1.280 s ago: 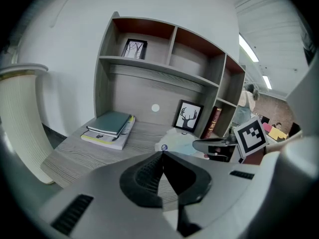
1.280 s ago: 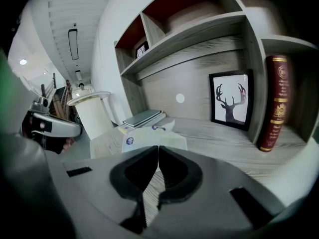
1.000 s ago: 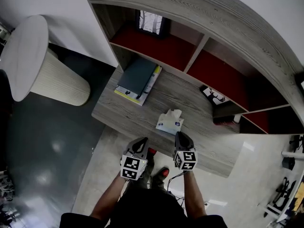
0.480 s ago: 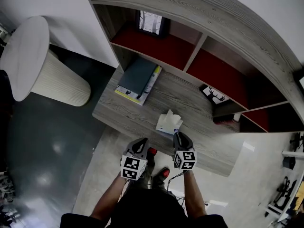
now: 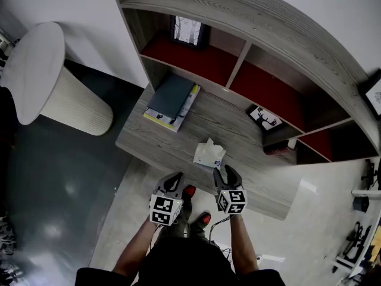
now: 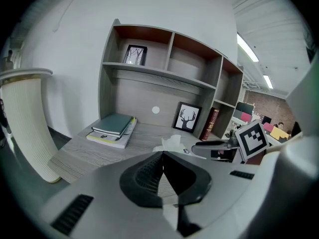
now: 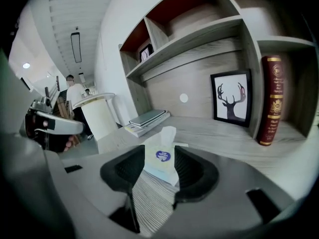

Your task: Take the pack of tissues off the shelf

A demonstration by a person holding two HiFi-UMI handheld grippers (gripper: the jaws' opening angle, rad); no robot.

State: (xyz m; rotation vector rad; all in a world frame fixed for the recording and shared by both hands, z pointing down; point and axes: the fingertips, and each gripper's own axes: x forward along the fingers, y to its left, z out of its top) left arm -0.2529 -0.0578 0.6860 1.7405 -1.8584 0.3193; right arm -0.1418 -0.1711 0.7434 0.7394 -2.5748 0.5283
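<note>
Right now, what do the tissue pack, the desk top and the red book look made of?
Tissue pack: seemingly soft plastic wrap with a printed logo; white paper tissue sticks up crumpled.
Desk top: grey wood-look board, matt, printed grain lines; probably laminate.
Red book: hard cover, perhaps leather-look, with gold bands on the spine.

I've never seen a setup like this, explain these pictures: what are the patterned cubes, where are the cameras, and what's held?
A person holds two clamps, cubes included: the left gripper, shut, and the right gripper, whose jaws have just been opening. One picture looks down from the person's head; the others look along each gripper's jaws. On the shelf are a pack of tissues, books and a deer picture. Nothing is held: the pack sits between the right jaws, unpinched.
</note>
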